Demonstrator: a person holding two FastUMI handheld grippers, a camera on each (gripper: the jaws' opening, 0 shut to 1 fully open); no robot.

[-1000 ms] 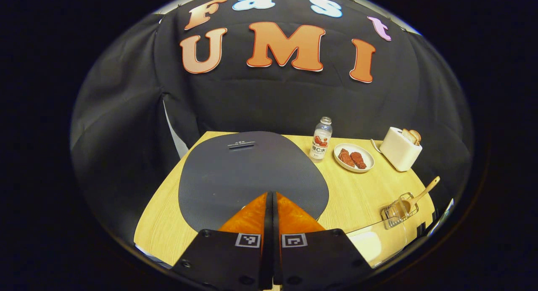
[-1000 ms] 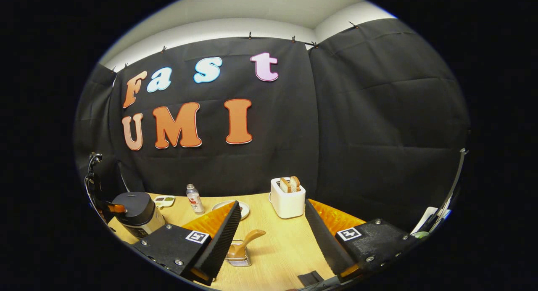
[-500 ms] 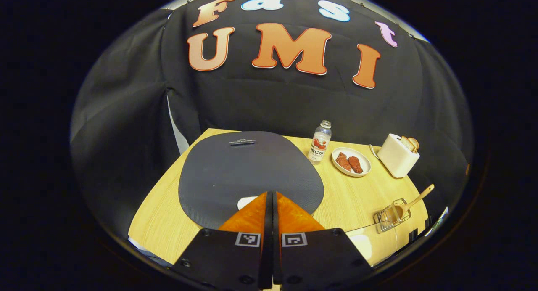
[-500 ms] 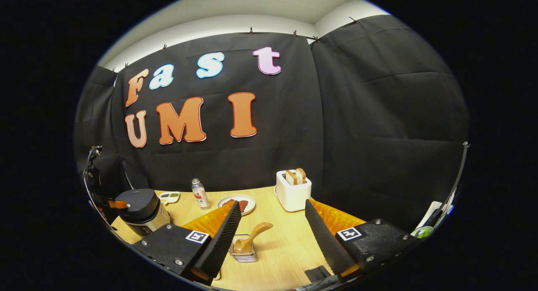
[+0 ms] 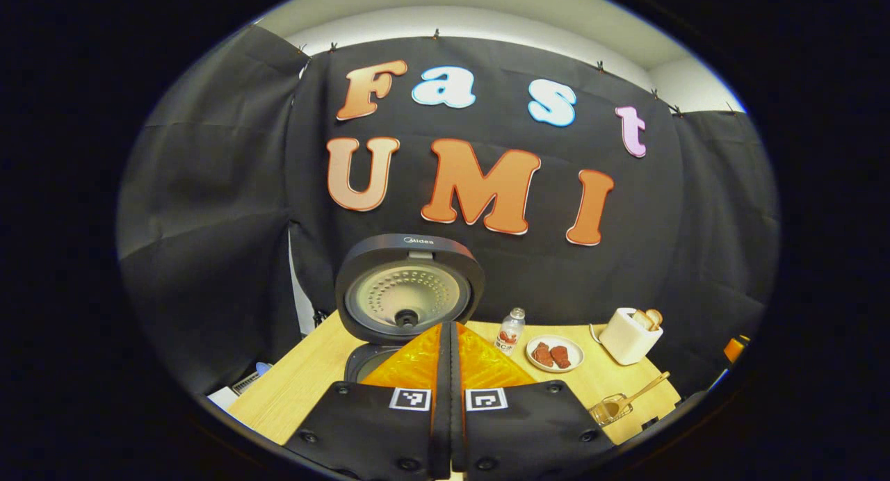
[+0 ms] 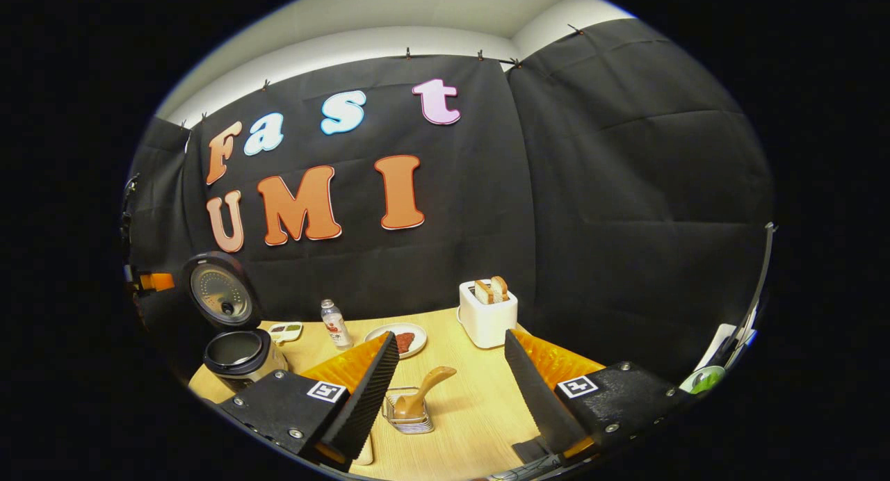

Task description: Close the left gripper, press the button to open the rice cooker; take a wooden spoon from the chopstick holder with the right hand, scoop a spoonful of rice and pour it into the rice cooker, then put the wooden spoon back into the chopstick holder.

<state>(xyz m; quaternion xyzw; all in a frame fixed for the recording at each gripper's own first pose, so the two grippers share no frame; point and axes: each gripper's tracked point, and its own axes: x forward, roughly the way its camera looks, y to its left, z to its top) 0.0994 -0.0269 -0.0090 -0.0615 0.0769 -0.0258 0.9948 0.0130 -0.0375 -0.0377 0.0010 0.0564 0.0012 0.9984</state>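
Note:
The rice cooker [image 5: 361, 361] stands open, its lid [image 5: 409, 290] raised upright with the metal inner plate facing me. My left gripper [image 5: 450, 326] is shut on nothing, with its tips in front of the lid's lower edge and above the pot. In the right gripper view the open cooker [image 6: 240, 354] sits at the table's left end. The wooden spoon [image 6: 425, 389] leans in the wire chopstick holder [image 6: 407, 415], handle up and to the right. My right gripper [image 6: 450, 342] is open, its fingers on either side of the spoon and held short of it.
A white toaster [image 6: 488, 314] with bread stands at the back. A small bottle [image 6: 335, 324], a plate of red food [image 6: 398, 338] and a small dish [image 6: 285, 331] line the far side of the wooden table [image 6: 473, 411]. Black cloth closes it in.
The cooker's lid has sprung from shut to fully open. My left gripper, still shut, has lifted up and back off the lid. The right gripper has edged slightly closer to the spoon.

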